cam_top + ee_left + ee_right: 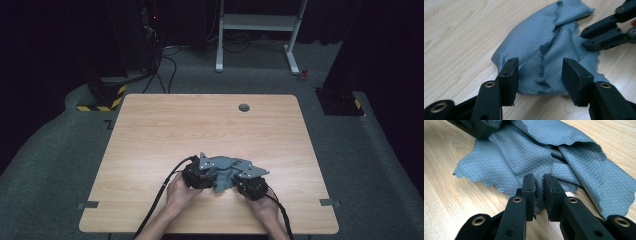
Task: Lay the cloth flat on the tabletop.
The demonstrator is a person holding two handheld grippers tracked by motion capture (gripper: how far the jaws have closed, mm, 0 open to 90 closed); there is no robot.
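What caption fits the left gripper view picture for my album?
The left hand-held gripper stands open over a crumpled blue-grey cloth on the wooden table.

Blue-grey square microfibre cloth with a quilted diamond weave and wavy scalloped edges point(541, 47). Crumpled, not flat: several layers folded over one another, one flap doubled across the middle, a seam-like ridge running down the centre. Lying on the light wood counter point(210, 125), near its front edge and roughly mid-width. One corner spread out flat at the side; underside possibly lifted slightly in places, hard to tell.
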